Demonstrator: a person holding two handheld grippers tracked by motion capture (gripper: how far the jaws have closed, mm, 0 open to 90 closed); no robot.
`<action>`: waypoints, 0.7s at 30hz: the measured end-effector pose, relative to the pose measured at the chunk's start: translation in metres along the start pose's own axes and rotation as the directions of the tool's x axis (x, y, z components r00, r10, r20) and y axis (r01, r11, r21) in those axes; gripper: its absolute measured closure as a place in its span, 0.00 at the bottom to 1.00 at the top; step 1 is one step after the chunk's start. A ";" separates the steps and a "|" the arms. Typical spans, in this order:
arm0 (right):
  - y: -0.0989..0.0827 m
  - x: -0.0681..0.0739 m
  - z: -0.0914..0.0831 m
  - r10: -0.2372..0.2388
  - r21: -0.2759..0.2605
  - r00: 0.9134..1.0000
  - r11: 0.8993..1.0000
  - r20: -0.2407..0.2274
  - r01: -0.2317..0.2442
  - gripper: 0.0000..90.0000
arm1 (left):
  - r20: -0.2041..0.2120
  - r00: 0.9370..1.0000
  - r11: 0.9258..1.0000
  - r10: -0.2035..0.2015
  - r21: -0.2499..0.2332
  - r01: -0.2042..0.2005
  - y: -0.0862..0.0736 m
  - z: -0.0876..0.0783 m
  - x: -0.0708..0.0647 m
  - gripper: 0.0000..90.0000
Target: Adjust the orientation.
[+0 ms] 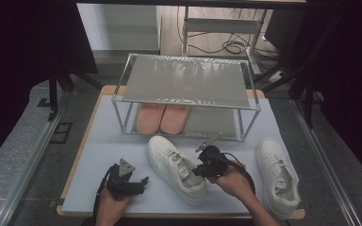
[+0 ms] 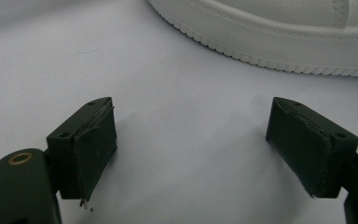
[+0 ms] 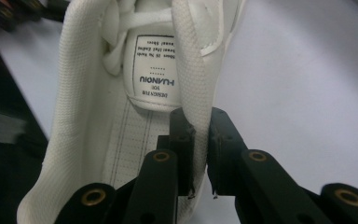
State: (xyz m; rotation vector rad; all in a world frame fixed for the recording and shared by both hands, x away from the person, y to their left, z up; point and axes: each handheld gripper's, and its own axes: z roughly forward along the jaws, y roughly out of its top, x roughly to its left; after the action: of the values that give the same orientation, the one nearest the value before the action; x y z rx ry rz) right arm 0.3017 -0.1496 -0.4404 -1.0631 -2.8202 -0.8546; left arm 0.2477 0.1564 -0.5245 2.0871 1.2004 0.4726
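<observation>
White sneaker [image 3: 121, 116]: smooth, perhaps leather, mesh cloth lining; rack [image 1: 188, 82] metal; table [image 1: 103, 141] matt.

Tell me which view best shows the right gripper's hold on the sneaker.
The right gripper view: the right gripper pinches the sneaker collar wall. The high view shows it small; the left gripper view shows its sole edge.

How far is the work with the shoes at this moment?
Already done, it seems: a pink pair lies on the lower shelf of the rack. In hand: the right tongs pinch the collar of the middle white sneaker. The left tongs are open beside it. Left: both white sneakers are on the table; the second is untouched.
</observation>
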 end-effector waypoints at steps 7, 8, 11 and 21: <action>0.004 -0.007 -0.011 0.074 -0.031 0.995 0.997 -0.072 -0.076 0.93 | 0.000 1.000 1.000 0.000 0.000 0.000 0.000 0.000 0.000 0.18; 0.004 -0.009 -0.013 0.082 -0.036 0.993 0.996 -0.082 -0.085 0.93 | 0.001 1.000 1.000 0.000 0.000 0.000 0.000 0.000 0.000 0.18; 0.004 -0.013 -0.018 0.110 -0.049 0.986 0.992 -0.127 -0.117 0.93 | 0.001 1.000 1.000 -0.001 0.000 0.001 0.000 0.000 0.000 0.18; 0.011 -0.019 -0.034 0.158 -0.091 0.956 0.978 -0.246 -0.185 0.93 | 0.004 1.000 1.000 -0.004 0.001 0.004 0.000 0.000 0.001 0.18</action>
State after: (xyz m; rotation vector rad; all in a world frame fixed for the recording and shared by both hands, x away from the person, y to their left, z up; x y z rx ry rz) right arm 0.3169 -0.1713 -0.4100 -1.1158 -2.4696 -1.0560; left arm 0.2481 0.1572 -0.5244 2.0852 1.2017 0.4659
